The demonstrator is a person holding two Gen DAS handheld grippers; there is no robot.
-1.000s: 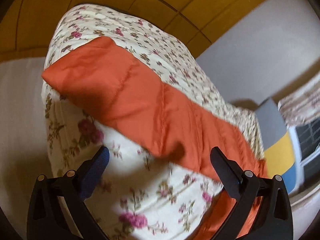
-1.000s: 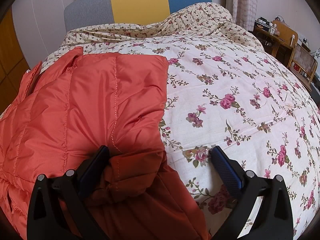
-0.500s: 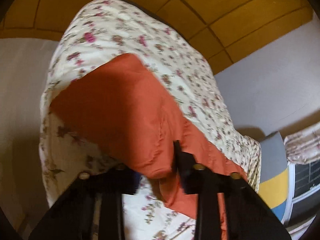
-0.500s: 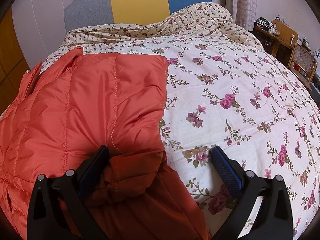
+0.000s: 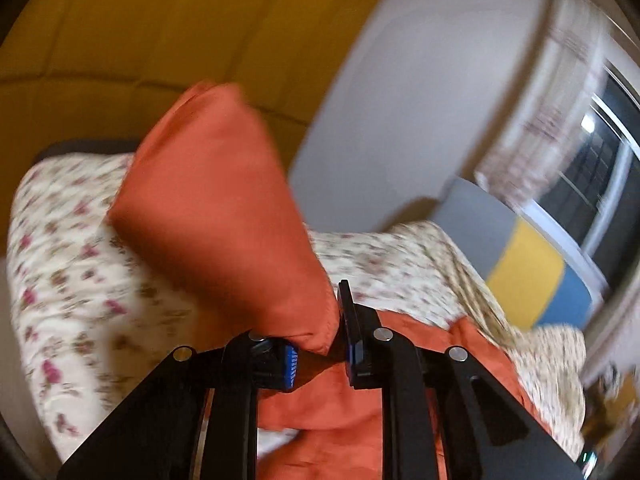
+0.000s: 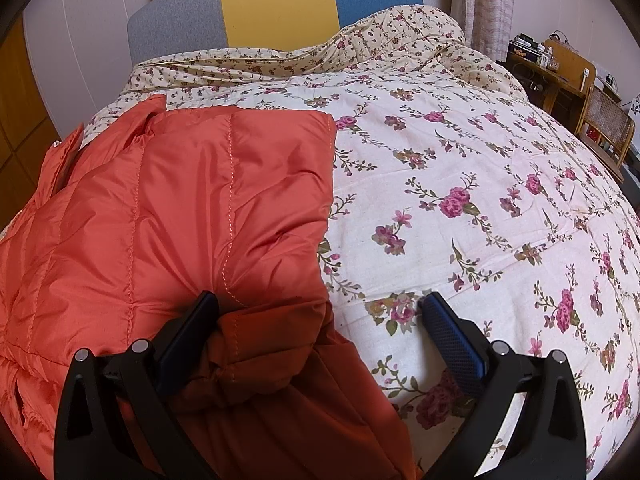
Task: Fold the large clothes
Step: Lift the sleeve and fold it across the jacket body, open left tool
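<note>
One orange jacket (image 6: 192, 220): left gripper (image 5: 320, 344) apparently pinches its blurred sleeve, right gripper (image 6: 320, 312) spread wide.

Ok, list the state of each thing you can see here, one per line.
Left gripper: shut on a jacket corner, lifting it.
Right gripper: open, over the jacket's edge.
Jacket: orange, partly folded on the bed.
Quilt: spread flat, bunched by the headboard.
Headboard: upright.

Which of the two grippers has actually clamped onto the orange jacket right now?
The left gripper: its jaws are pinched on a fold of the orange jacket. The right gripper is wide open, one finger resting against the jacket.
</note>
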